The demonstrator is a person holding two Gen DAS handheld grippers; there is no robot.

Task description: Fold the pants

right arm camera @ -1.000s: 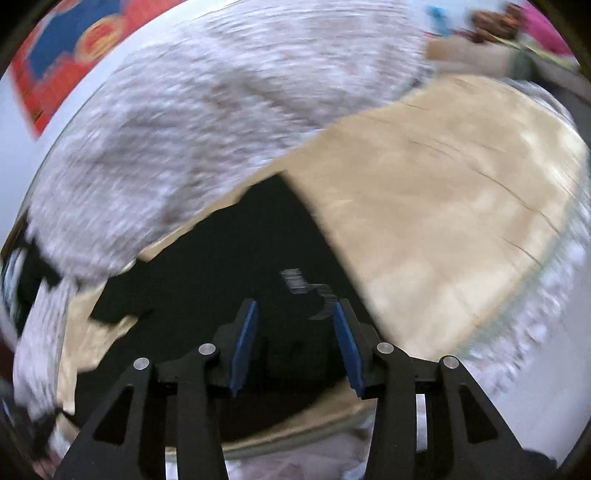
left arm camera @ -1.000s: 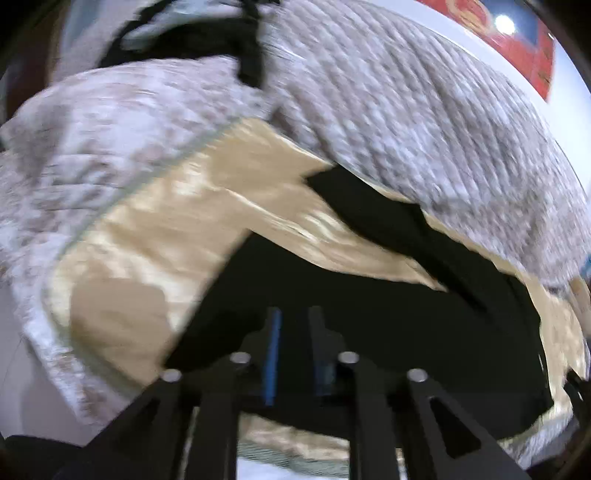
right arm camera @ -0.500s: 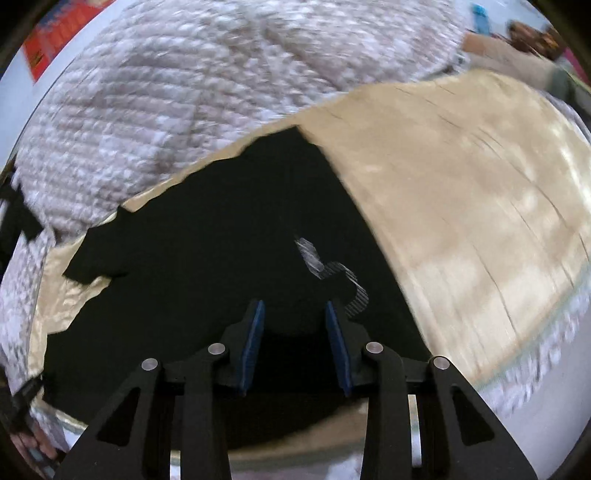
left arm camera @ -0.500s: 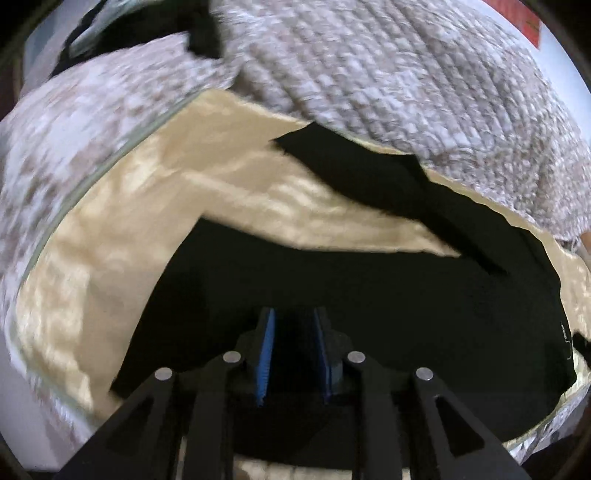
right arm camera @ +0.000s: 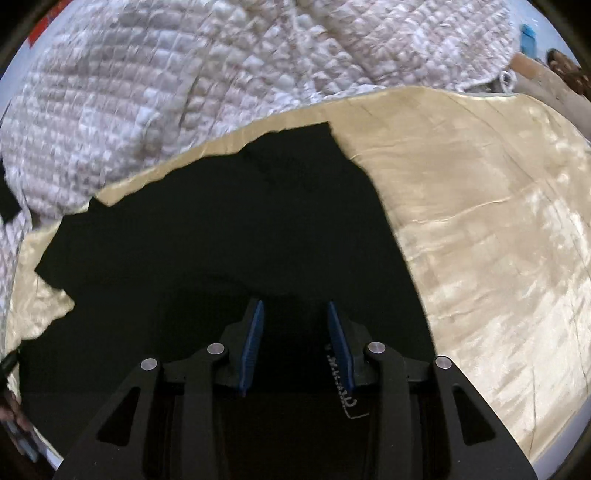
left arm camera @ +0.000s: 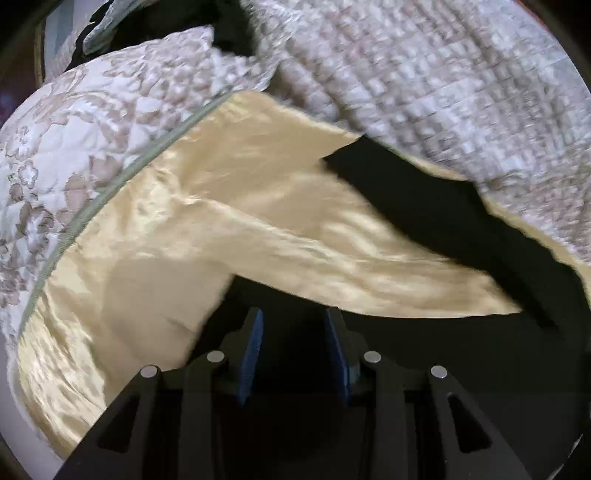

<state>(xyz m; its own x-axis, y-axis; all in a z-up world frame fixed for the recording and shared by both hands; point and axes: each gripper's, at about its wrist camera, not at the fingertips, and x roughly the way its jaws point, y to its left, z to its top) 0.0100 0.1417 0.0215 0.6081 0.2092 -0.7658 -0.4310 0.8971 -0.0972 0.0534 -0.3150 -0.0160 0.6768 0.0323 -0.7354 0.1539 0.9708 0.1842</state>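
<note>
Black pants point(left arm camera: 461, 350) lie spread on a golden satin sheet point(left arm camera: 221, 206), one leg point(left arm camera: 424, 206) reaching up toward the quilt. My left gripper point(left arm camera: 294, 325) hovers low over the near leg's left end; its jaws are opening, and only flat black cloth shows beneath the gap. In the right wrist view the pants point(right arm camera: 240, 221) fill the middle. My right gripper point(right arm camera: 294, 317) stands open just above them, its blue pads apart with nothing pinched. A white printed label point(right arm camera: 347, 398) on the pants shows beside its right finger.
A grey-white quilt point(left arm camera: 424, 74) is heaped along the far side, also seen in the right wrist view point(right arm camera: 184, 74). A floral bed cover point(left arm camera: 74, 129) borders the sheet on the left. Another dark garment point(left arm camera: 229, 33) lies at the top. Bare sheet point(right arm camera: 480, 221) extends right of the pants.
The left jaws have widened and the left gripper has shifted toward the leg's left end. The right gripper moved in over the pants, its jaws narrowing a little; the label now sits by its finger.
</note>
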